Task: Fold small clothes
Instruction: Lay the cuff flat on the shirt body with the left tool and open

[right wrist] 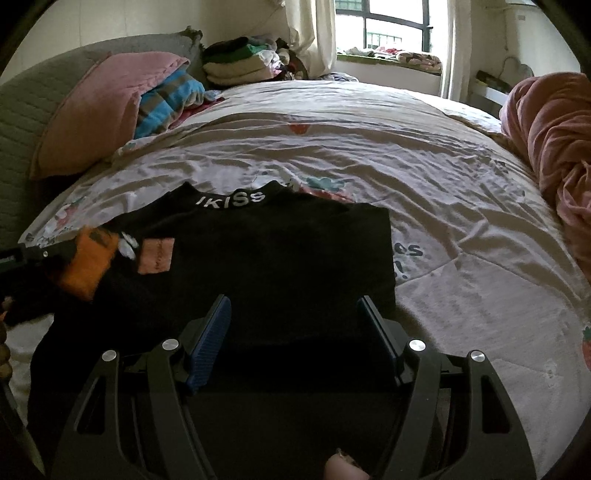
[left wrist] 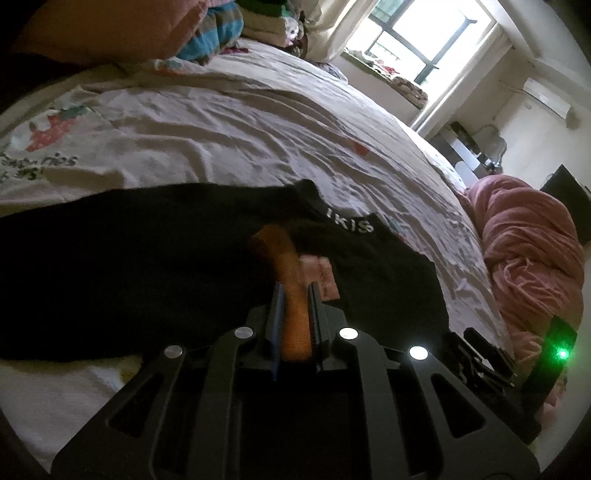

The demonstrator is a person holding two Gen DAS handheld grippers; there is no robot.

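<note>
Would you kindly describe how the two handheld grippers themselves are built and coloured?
Both are matte black frames with slotted, splayed arms and round silver pivot bolts. The right gripper carries flat fingers faced with ribbed blue pads. The left gripper has the same black fingers with blue edging, and a black module beside it shows a green light.

Garment (right wrist: pixel 266 258) spread on the bed (right wrist: pixel 369 166), pillow (right wrist: pixel 92 110) left of the garment, folded pile (right wrist: pixel 240 62) behind it, bunched blanket (right wrist: pixel 554 147) to its right, window (right wrist: pixel 384 22) beyond

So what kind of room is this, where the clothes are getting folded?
Most likely a bedroom: a wide bed under a printed sheet, a pink pillow at its head, and stacked folded clothes near a curtained window.
</note>
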